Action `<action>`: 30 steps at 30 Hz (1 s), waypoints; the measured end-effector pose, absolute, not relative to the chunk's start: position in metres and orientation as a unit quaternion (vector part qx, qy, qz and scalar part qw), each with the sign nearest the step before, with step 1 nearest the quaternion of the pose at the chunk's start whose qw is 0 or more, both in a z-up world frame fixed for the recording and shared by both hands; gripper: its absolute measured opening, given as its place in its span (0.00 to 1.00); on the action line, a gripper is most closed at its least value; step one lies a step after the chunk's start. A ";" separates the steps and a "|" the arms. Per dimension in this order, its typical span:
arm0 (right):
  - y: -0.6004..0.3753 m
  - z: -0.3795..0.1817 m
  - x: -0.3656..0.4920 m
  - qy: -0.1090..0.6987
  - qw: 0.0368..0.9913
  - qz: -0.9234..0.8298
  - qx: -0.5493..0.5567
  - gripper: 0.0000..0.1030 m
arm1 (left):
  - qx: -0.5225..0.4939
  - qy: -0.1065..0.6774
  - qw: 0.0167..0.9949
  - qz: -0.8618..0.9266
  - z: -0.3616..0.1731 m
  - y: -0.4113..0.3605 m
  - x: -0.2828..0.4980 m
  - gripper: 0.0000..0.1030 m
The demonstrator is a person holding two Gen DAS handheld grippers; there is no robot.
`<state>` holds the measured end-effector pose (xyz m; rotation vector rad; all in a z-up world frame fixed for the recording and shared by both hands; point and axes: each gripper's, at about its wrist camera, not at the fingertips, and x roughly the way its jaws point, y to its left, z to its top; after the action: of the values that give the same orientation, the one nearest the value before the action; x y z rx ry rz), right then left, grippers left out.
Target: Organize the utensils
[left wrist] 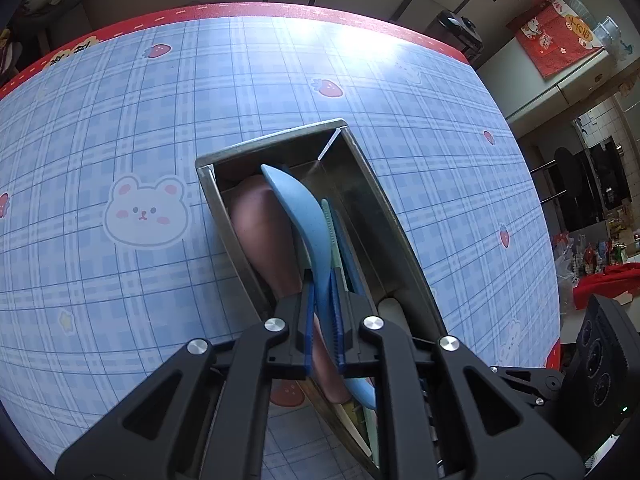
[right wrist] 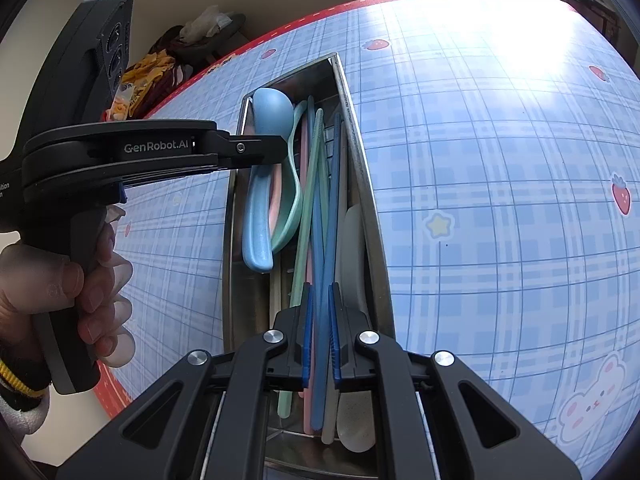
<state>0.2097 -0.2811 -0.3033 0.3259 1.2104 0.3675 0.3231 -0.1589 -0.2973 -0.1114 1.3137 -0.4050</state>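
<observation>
Lowering the blue spoon [left wrist: 298,216] into the metal tray [left wrist: 360,184], the left claw [left wrist: 323,280] is gripping its handle; the right claw [right wrist: 320,292] is pinching a blue chopstick [right wrist: 320,240]. Next, releasing both.

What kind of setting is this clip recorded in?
Most likely a home dining or kitchen area: a table under a blue plaid bunny-and-strawberry tablecloth, a metal utensil tray of plastic spoons and chopsticks on it, and white-tiled walls beyond with cluttered shelves.
</observation>
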 end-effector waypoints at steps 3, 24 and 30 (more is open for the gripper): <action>-0.282 -0.304 0.212 0.564 0.793 0.171 0.156 0.08 | -0.032 0.608 0.773 -0.178 -0.298 -0.162 0.324 0.18; -0.307 -0.229 0.204 0.508 0.847 0.119 0.102 0.72 | 0.035 0.517 0.842 -0.149 -0.201 -0.123 0.280 0.70; -0.321 -0.191 0.195 0.475 0.870 0.099 0.090 0.95 | 0.029 0.477 0.868 -0.132 -0.159 -0.097 0.252 0.77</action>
<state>0.1955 -0.3207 -0.1908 0.1874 0.9935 0.2072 0.2516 -0.0973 -0.1589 0.0613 0.9987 -0.2763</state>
